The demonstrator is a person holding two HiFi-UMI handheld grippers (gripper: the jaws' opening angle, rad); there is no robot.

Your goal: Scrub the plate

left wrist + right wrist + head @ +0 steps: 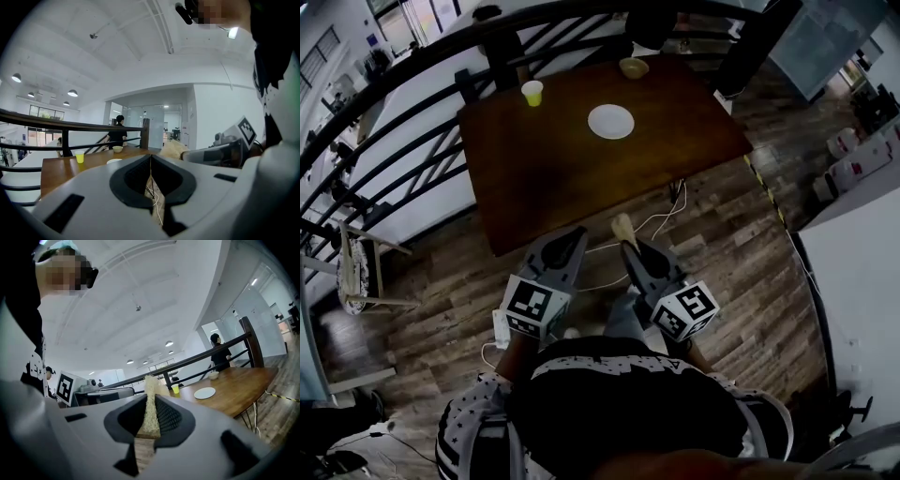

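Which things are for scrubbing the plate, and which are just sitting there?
For the job:
white plate
scrub sponge, clamped in the right gripper

Just sitting there:
yellow cup
small bowl

office mezzanine: railing (97,127), glass partitions (157,122)

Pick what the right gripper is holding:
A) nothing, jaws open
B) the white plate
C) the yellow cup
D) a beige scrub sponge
D: in the right gripper view the right gripper has its jaws shut on the beige scrub sponge, which stands edge-on between the pads, while the white plate and the yellow cup sit untouched on the wooden table ahead.
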